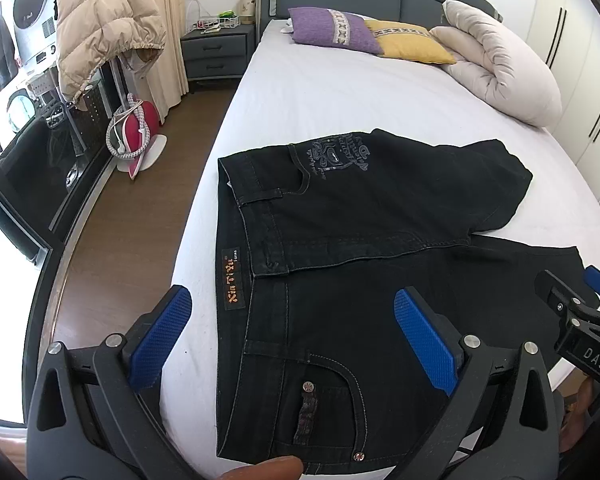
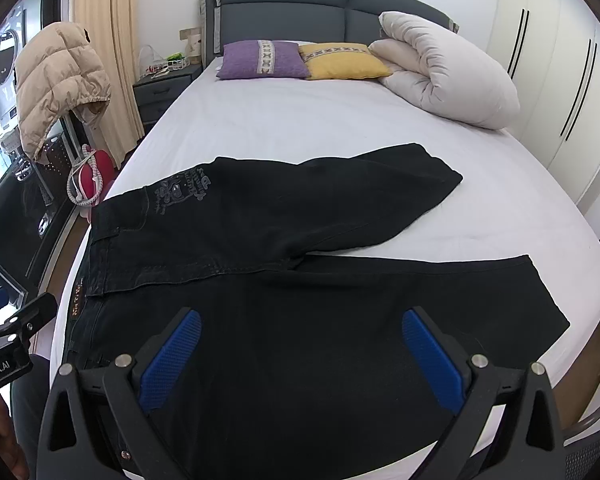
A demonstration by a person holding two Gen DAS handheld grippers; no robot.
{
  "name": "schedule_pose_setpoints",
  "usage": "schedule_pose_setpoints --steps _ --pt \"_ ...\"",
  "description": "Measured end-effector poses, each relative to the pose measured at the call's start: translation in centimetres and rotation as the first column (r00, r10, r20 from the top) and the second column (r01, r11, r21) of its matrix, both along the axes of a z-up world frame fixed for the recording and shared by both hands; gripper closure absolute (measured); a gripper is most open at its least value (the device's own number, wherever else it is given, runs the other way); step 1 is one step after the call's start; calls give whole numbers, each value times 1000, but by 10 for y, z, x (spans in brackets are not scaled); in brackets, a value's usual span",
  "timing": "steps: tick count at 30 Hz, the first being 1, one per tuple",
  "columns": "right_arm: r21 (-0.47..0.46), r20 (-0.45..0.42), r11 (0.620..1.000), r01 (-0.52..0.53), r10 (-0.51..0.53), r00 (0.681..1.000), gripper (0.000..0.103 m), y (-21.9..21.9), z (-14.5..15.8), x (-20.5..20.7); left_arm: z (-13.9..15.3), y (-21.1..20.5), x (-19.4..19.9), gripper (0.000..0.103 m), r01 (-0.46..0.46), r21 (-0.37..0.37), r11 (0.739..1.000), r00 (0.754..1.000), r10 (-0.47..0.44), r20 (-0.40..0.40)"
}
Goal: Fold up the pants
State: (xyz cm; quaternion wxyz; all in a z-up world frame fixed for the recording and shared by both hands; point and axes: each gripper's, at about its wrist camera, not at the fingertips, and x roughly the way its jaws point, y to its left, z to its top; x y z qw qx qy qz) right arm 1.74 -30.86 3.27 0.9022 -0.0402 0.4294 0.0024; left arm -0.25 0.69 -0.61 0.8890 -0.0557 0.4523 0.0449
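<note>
Two legs of the black pants (image 1: 372,248) lie splayed apart on the white bed (image 1: 320,96), and from the left wrist view we see the waistband with its orange-lettered patch (image 1: 233,278) near the bed's left edge. Our left gripper (image 1: 292,340) hovers over the near hip, jaws spread wide and holding nothing. We judge the first fold should bring one leg over the other, so we would take the waistband corner here, pinching both layers.

From the right wrist view, the right gripper (image 2: 300,360) hangs above the near leg, jaws likewise spread and empty. We would grip the hem end and carry both holds across together, keeping the fabric taut.
</note>
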Motion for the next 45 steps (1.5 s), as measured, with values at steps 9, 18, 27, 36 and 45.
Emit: schedule_pose_setpoints --steps 9,18,27,36,45 --pt "-1 -1 1000 -4 4 1000 0 2 0 -1 0 0 0 0 0 1 1000 1000 0 1" --pt "0 -3 1000 -7 7 1000 0 4 -1 -1 0 1 0 0 -1 2 1000 1000 1 -1" --pt "-1 -11 1000 -16 16 1000 0 5 -4 0 -5 3 1 0 -6 -3 1000 1000 6 -6" --pt "-1 -25 1000 -26 26 999 0 6 -7 5 -10 6 9 0 -9 10 1000 1000 10 -16" --pt "16 -53 997 -79 79 995 0 8 -13 18 -18 21 40 0 61 -73 995 998 -61 11"
